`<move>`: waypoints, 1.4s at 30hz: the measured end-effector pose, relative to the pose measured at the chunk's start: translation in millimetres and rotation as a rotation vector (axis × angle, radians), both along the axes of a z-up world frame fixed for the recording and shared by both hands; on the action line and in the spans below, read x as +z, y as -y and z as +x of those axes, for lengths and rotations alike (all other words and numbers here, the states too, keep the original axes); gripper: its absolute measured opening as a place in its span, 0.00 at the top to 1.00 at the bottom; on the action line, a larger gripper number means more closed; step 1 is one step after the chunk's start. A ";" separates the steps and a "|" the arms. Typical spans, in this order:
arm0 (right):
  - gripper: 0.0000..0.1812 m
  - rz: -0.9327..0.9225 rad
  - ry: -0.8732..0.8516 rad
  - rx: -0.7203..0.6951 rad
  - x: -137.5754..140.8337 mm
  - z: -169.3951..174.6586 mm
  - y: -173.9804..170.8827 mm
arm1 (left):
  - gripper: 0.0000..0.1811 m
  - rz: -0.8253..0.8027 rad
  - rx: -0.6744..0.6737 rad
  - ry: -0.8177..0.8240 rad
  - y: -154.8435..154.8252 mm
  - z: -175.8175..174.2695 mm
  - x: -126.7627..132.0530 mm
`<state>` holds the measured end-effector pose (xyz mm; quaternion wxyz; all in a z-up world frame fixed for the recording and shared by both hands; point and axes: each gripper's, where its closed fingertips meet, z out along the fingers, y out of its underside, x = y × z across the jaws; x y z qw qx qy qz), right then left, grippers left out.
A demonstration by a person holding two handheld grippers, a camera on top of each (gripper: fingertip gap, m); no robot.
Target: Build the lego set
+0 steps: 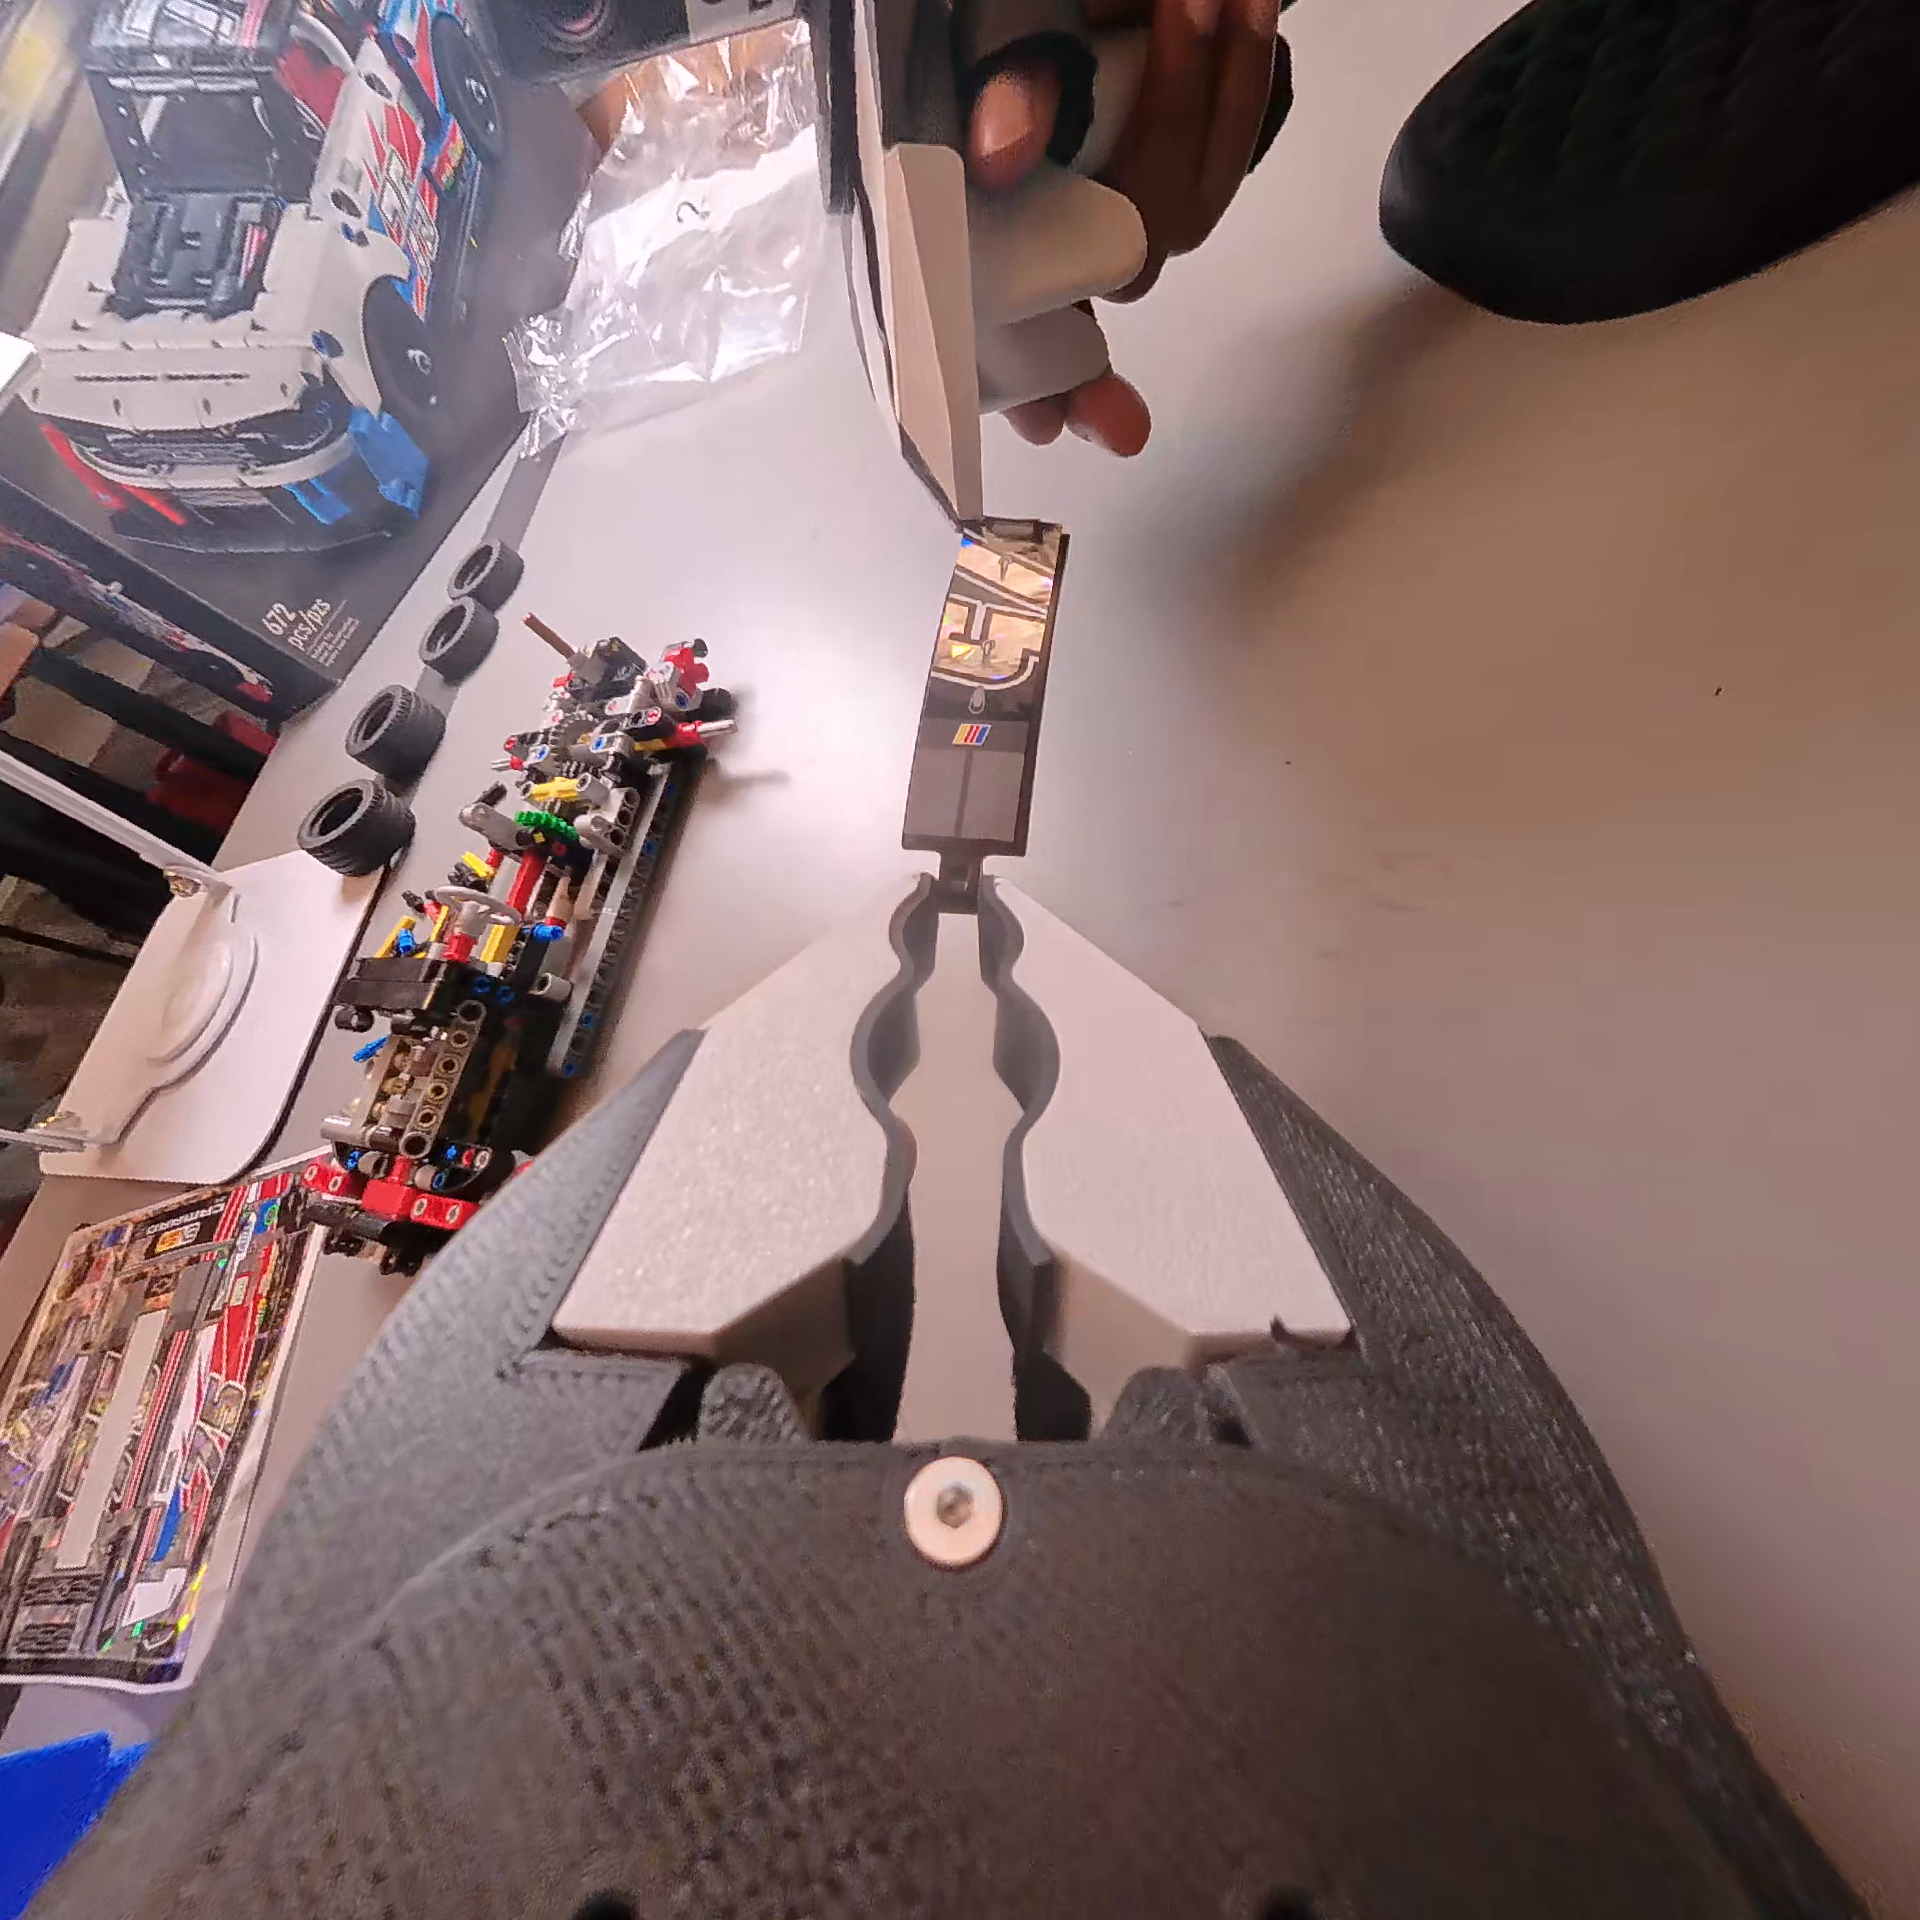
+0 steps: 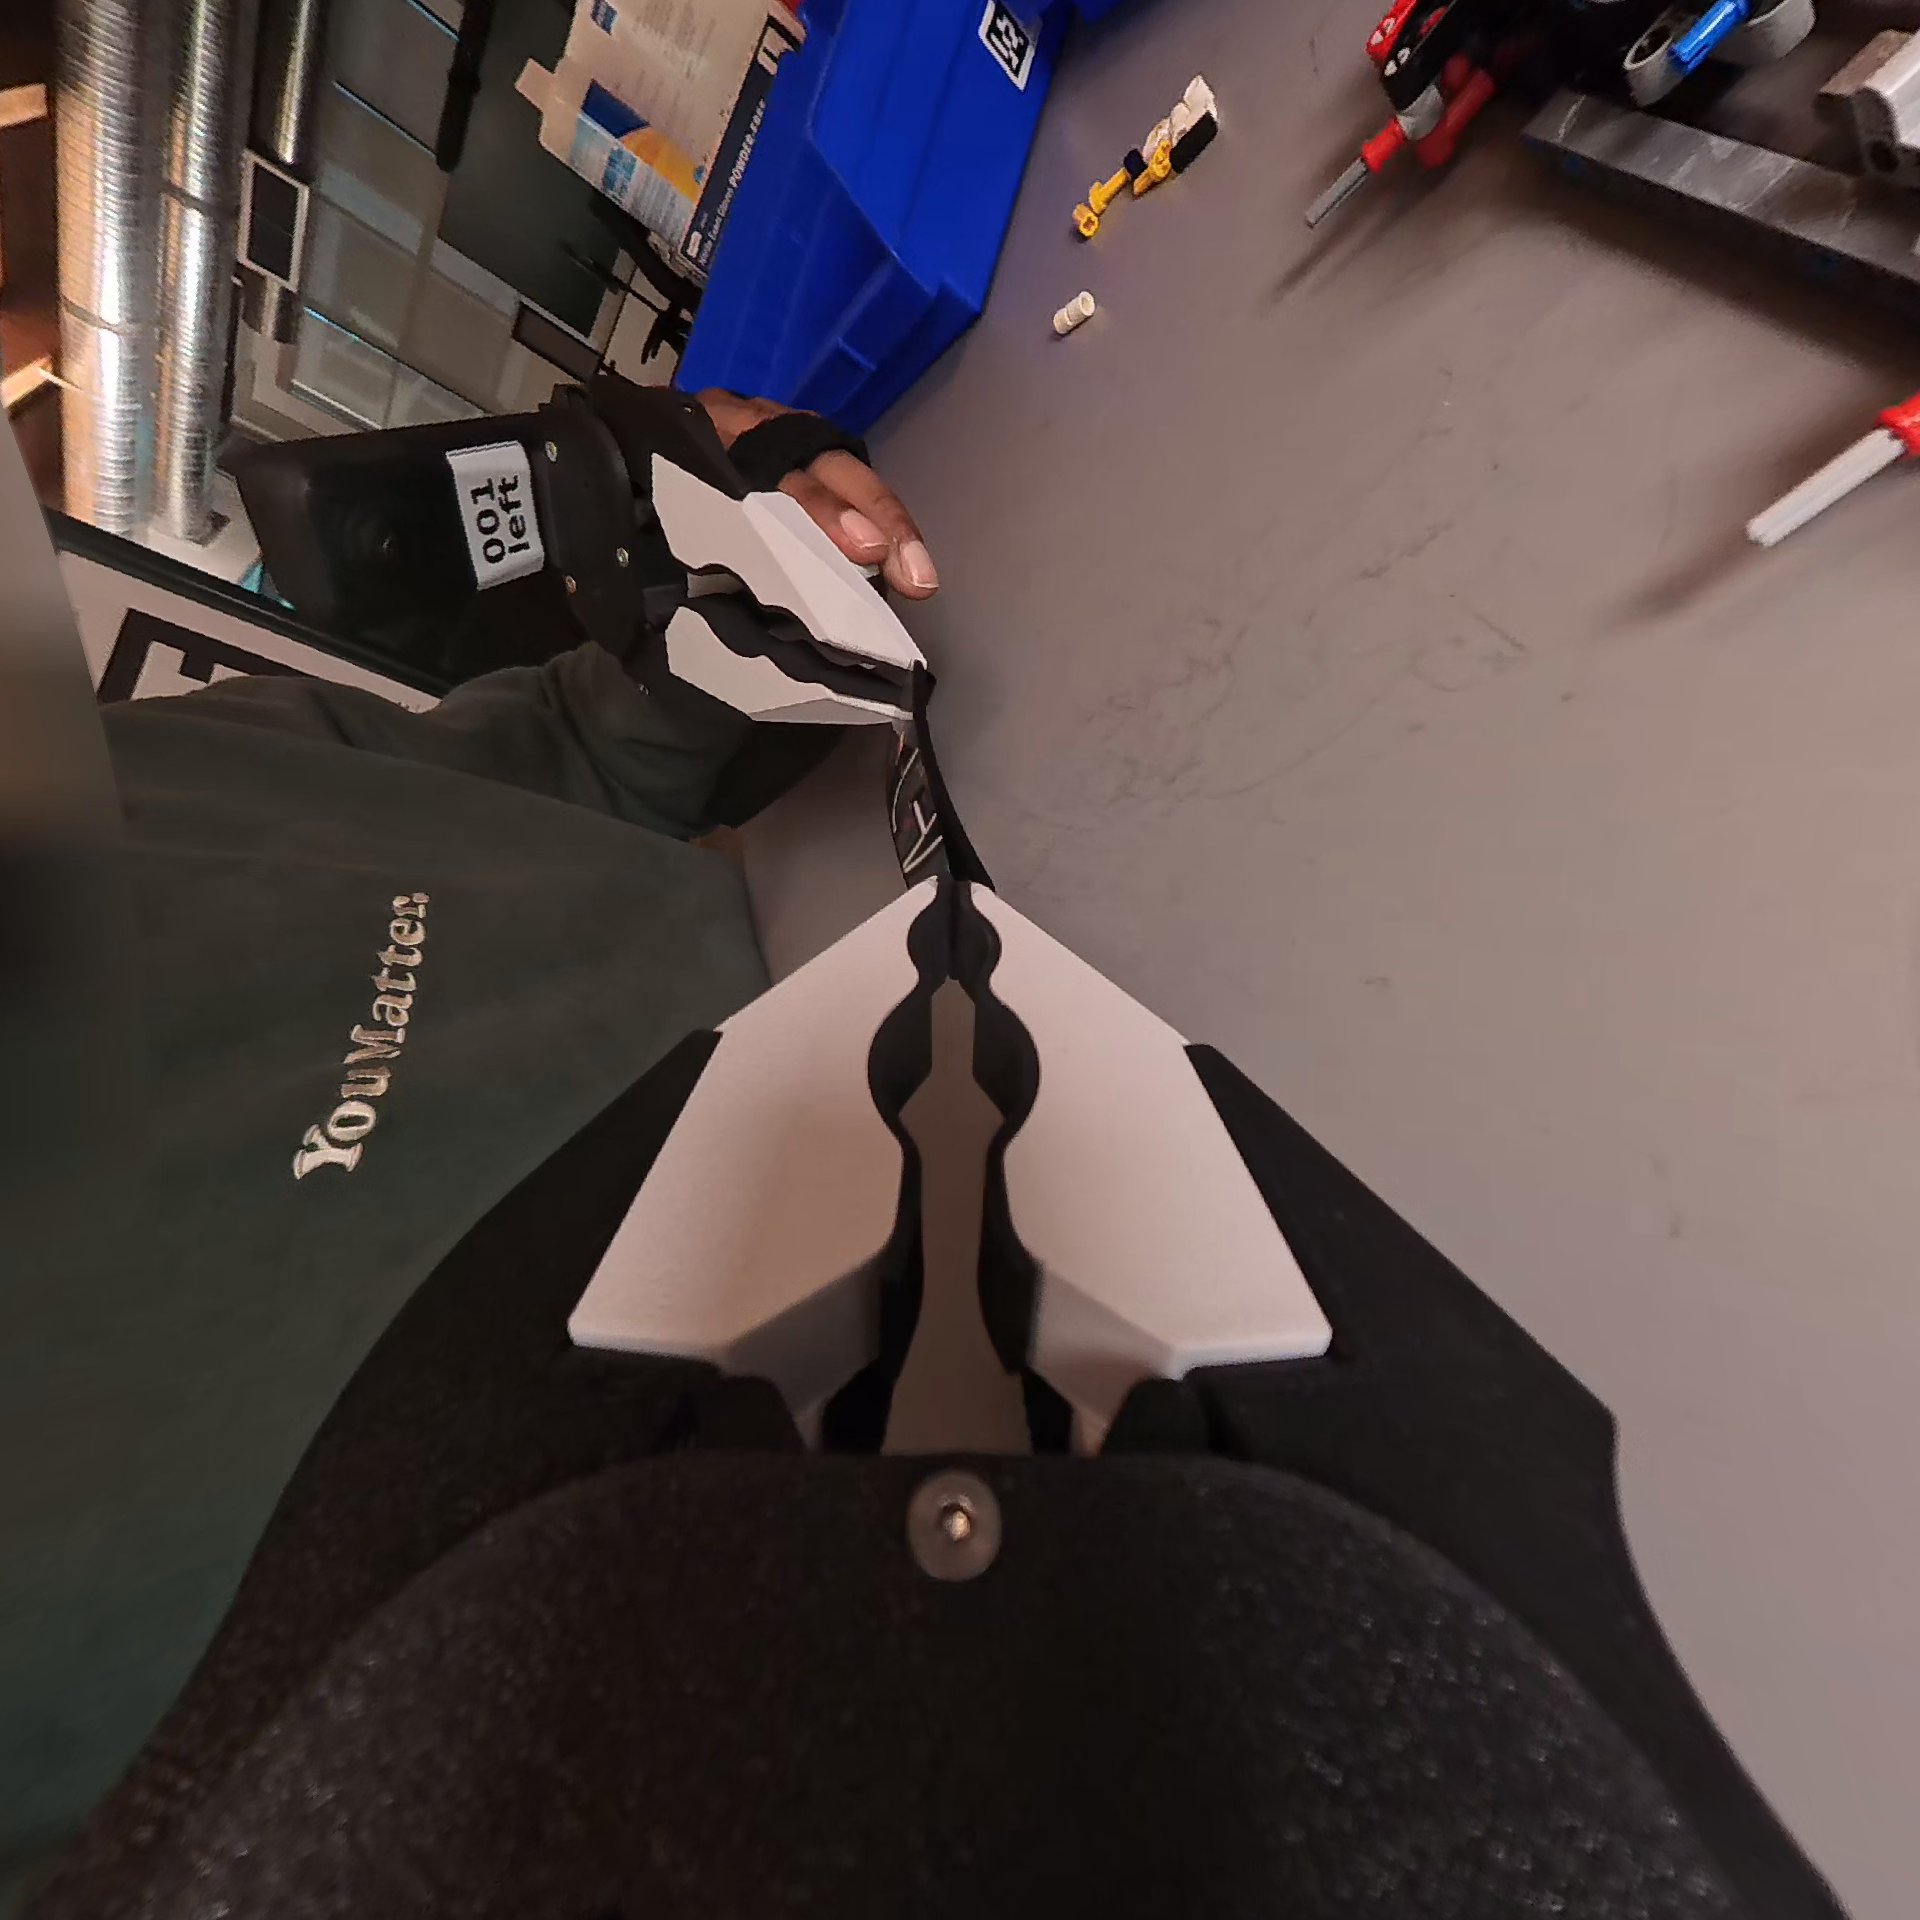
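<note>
Overhead, nothing but a plain grey worktop (image 1: 1455, 935) spread beneath both tools, scuffed and faintly marked in the right wrist view. Beyond its edge in that view stood a ribbed metal duct (image 2: 135, 260), glass panels and a stack of blue bins (image 2: 883, 208).

Along the worktop's left side in the left wrist view lay the lego box (image 1: 239, 343) with a white race car pictured on it, a crumpled clear plastic bag (image 1: 686, 249), four black tyres (image 1: 416, 717) in a row, a white moulded tray (image 1: 218, 997), and a sticker sheet (image 1: 135, 1423) near the camera. The half-built chassis (image 1: 540, 935), crowded with red, yellow, blue and grey parts, rested between the tyres and the open middle of the worktop. Loose yellow and white pieces (image 2: 1143, 156) and a red-tipped white axle (image 2: 1829, 478) lay scattered in the right wrist view.

The task's piece, a long black panel (image 1: 987, 686) bearing a shiny sticker, was held above the worktop between the two tools. The left gripper (image 1: 954, 894) had its fingers clamped on a small stub at the panel's near end. The right gripper (image 2: 951, 899) had its fingers pinched together on the panel's opposite end. A hand (image 1: 1122, 156) gripped the right tool, and a dark green sleeve (image 2: 312, 987) filled the left of the right wrist view.
</note>
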<state>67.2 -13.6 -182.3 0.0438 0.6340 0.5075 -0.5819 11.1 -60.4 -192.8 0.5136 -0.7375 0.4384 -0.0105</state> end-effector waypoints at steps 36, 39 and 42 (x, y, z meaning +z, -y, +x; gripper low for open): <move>0.94 0.041 -0.157 -0.005 13.6 0.9 15.8 | 0.97 0.137 -0.040 -0.011 4.3 4.6 22.8; 0.97 0.016 -0.191 0.024 22.3 3.7 19.3 | 0.97 0.126 -0.045 0.032 5.1 6.0 25.1; 0.98 0.027 -0.252 0.071 30.3 7.4 23.0 | 0.92 0.050 -0.058 0.214 7.8 8.7 30.8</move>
